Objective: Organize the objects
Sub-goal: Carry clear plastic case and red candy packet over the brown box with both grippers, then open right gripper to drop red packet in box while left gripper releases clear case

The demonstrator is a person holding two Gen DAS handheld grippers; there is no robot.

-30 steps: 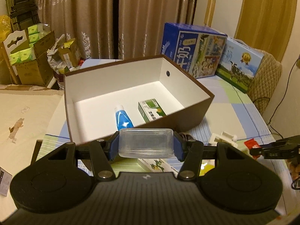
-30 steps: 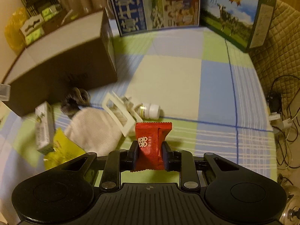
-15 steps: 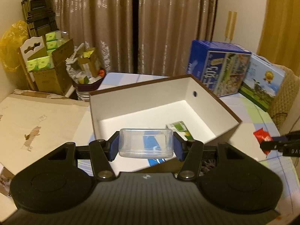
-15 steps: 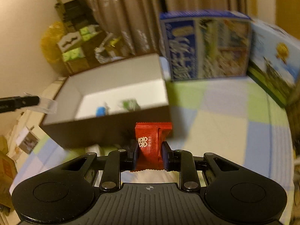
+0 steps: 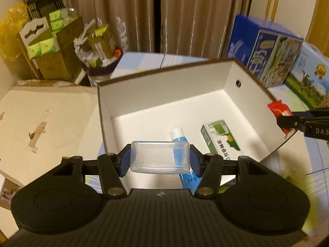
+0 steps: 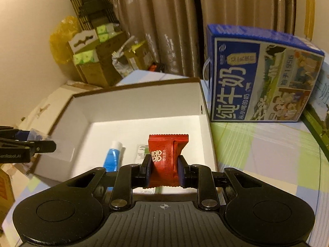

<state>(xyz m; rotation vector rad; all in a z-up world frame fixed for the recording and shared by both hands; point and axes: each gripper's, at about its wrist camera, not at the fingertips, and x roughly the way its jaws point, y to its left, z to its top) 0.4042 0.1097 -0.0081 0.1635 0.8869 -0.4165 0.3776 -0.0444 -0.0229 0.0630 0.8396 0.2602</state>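
**Both hand-held grippers loaded over the open box**

You are holding a clear plastic case [image 5: 160, 160] in your left hand-held gripper [image 5: 160, 160], its blue pads [image 5: 125, 163] pressing on the two short ends so the jaws are standing a case-width apart. The case is hanging above the near edge of the brown box [image 5: 255, 82], whose white inside is facing up at you.

You are gripping a red snack packet [image 6: 165, 159] in your right hand-held gripper [image 6: 164, 169], jaws narrowed onto its lower half, with the packet standing upright. In the left wrist view, that packet [image 5: 279, 111] is sitting at 3 o'clock, right over the box's right-hand rim.

Inside the box, a blue tube [image 5: 178, 139] with a white cap is lying on the floor at about 6 o'clock, and a green-and-white carton [image 5: 221, 142] is lying just beside it toward 4 o'clock, the two apart.

A blue milk carton [image 6: 259, 78] is standing at 2 o'clock beyond the box in the right wrist view, on the checked cloth [image 6: 267, 144].
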